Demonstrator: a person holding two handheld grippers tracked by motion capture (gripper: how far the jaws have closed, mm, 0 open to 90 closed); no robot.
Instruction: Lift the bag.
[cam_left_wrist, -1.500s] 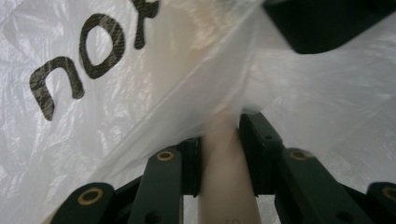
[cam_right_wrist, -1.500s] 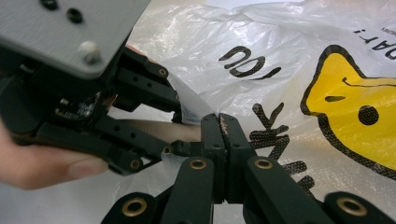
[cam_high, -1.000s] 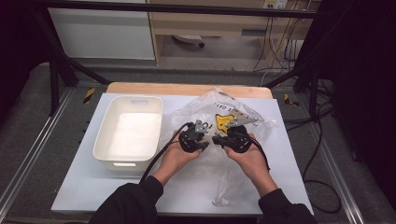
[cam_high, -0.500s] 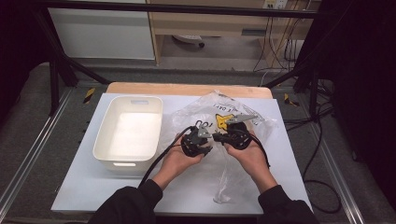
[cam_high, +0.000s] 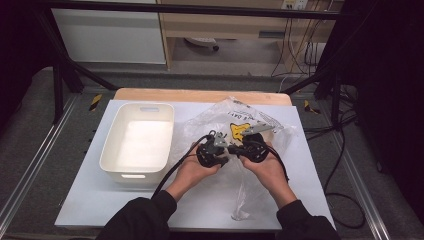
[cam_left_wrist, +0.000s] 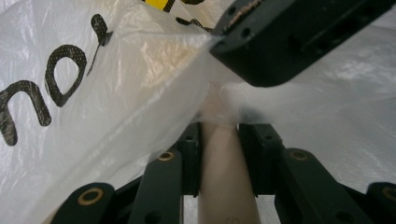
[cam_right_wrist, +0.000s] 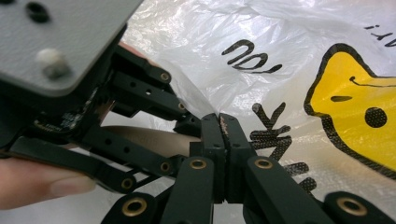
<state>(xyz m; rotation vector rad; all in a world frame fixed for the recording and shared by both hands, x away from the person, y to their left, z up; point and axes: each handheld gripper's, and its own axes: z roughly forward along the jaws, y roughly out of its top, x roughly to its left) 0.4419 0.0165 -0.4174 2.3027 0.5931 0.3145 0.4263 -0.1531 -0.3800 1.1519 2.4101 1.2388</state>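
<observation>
A white tub (cam_high: 138, 141) sat on the left part of the white table (cam_high: 90, 200), with its long side near the table's left edge. Just to the right of the tub, around the middle of the table, the person's left hand (cam_high: 192, 172) held the left gripper (cam_high: 214, 150). In the left gripper view, its two black jaws were clamped on a tan, round stick-like thing (cam_left_wrist: 224, 163) that stood between them, and thin plastic lay bunched over the top of it. Right beside it, the right hand (cam_high: 270, 170) held the right gripper (cam_high: 247, 149), and the two grippers were almost touching. In the right gripper view, the right gripper's jaws were pressed tight together, and a bit of the plastic seemed to be pinched between them, though it was hard to tell for sure. The see-through plastic bag (cam_high: 240, 125) lay crumpled on the table's middle and right part, reaching toward the far edge. It had a yellow picture (cam_right_wrist: 355, 112) and black letters on it. A twisted tail of the bag (cam_high: 241, 205) trailed toward the near edge.
</observation>
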